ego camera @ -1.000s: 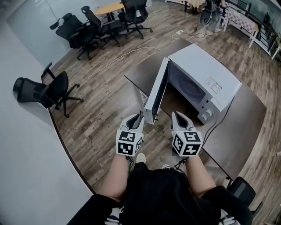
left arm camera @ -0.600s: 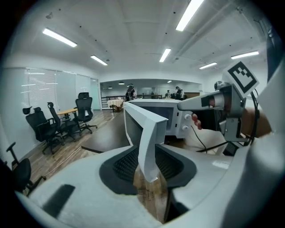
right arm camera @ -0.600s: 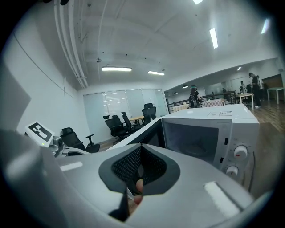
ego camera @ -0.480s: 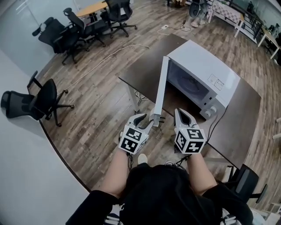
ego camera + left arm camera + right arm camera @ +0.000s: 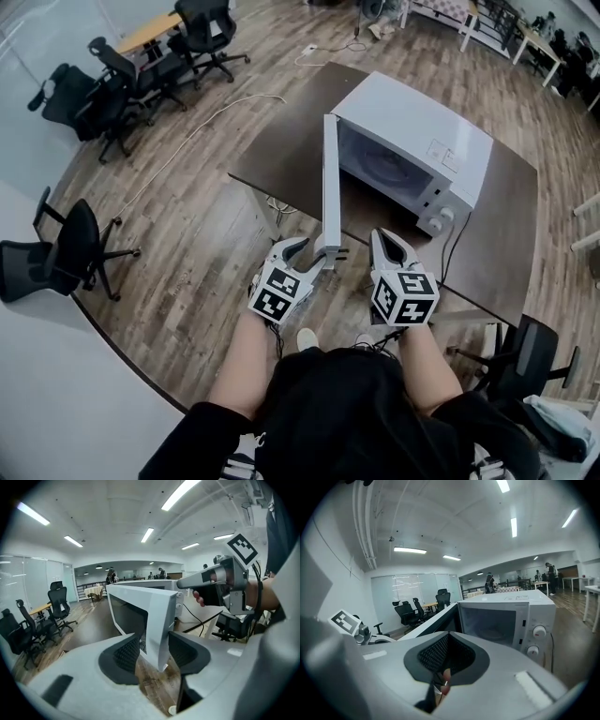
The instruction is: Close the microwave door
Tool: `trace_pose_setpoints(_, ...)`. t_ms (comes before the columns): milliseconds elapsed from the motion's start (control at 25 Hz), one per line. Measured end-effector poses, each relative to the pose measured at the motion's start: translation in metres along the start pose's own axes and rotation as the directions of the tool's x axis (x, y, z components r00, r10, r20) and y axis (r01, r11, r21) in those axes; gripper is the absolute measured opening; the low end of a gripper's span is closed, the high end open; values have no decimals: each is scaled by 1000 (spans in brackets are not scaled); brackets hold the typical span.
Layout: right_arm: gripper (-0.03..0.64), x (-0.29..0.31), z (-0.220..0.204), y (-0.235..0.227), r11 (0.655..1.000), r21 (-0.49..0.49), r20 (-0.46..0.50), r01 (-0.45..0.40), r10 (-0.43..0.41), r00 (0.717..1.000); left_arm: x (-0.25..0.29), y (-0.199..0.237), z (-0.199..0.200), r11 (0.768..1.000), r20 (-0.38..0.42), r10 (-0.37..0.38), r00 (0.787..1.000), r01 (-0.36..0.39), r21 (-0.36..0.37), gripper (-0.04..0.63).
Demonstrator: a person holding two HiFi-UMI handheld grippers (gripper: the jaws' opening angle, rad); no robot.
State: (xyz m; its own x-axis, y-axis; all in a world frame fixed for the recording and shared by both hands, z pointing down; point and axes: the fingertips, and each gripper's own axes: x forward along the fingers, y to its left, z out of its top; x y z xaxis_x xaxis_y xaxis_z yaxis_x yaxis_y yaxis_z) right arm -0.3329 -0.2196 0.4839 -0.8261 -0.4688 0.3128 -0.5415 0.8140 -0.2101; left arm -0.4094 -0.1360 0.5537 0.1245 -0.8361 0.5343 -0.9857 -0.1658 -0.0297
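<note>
Left tool (image 5: 309, 253) first: spread wide, having just been opening, and now straddling the free near edge of the microwave door (image 5: 330, 178), one pad on each side and no squeeze visible. A second back, parked just left of that edge instead, and narrower. Right tool (image 5: 382, 242) pressed together on nothing, hovering just right of the door, by the near edge of the counter (image 5: 281, 155).

For the job: lined up, not started. Still swung fully out toward the near side, that door (edge-on in the head view), so the whole swing back to the microwave (image 5: 427, 131) left to do. Probably a sideways shove to the right from here rather than a pinch, but only a guess.

Materials: glossy white shell, boxy, hard corners. Thin flat slab of a door with a dark see-through window panel. Two round knobs (image 5: 439, 222) on the right of the front. Dark brown matte counter, wood-plank floor (image 5: 187, 234). Ribbed black rubbery pads (image 5: 126, 653) set in smooth grey plastic jaws.
</note>
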Motion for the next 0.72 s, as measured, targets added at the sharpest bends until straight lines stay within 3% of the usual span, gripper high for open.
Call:
trace_pose_setpoints(520, 9, -32, -5, -34, 982, 51, 28, 183, -184, 982, 30, -20, 15, 981, -10, -167, 986, 167, 102, 225)
trace_pose_setpoints(720, 9, -54, -5, -57, 965, 83, 42, 250, -254, 966, 47, -44, 25, 967, -21, -234, 972, 235, 103, 163)
